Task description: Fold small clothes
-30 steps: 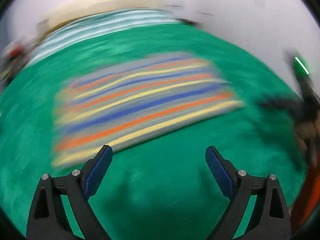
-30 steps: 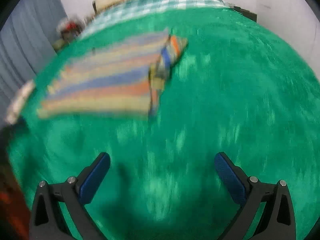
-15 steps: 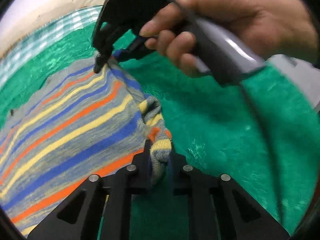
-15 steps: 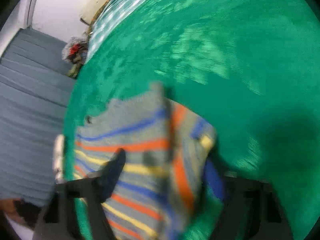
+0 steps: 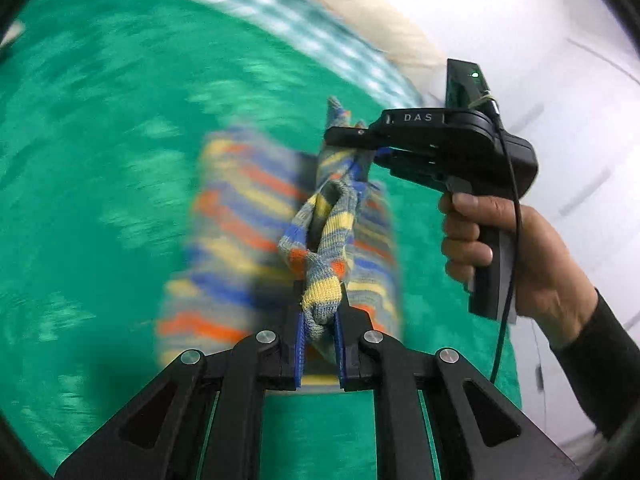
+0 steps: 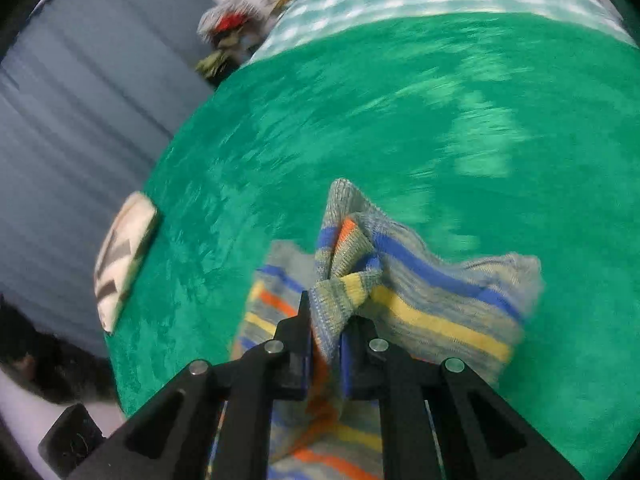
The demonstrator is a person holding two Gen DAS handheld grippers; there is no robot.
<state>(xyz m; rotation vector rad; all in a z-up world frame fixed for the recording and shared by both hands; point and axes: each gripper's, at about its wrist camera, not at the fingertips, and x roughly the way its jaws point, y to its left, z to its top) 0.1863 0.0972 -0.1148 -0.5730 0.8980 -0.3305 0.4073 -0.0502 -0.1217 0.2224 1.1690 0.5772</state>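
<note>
Knit bunched between my left gripper (image 5: 319, 322) pads; jaws closed on the garment (image 5: 248, 240). My right gripper (image 6: 326, 334) is likewise clamped on another bunch of it, seen in the left view gripping near the cloth's far edge. One striped garment, lifted at both grips, the rest draped over the green blanket (image 6: 400, 120). Fold looks barely begun: both holds taken, edge raised, nothing laid over yet as far as I can judge. Count: two grippers, one garment, one pale folded item (image 6: 124, 256) at the blanket's edge, one hand (image 5: 516, 252) visible.
</note>
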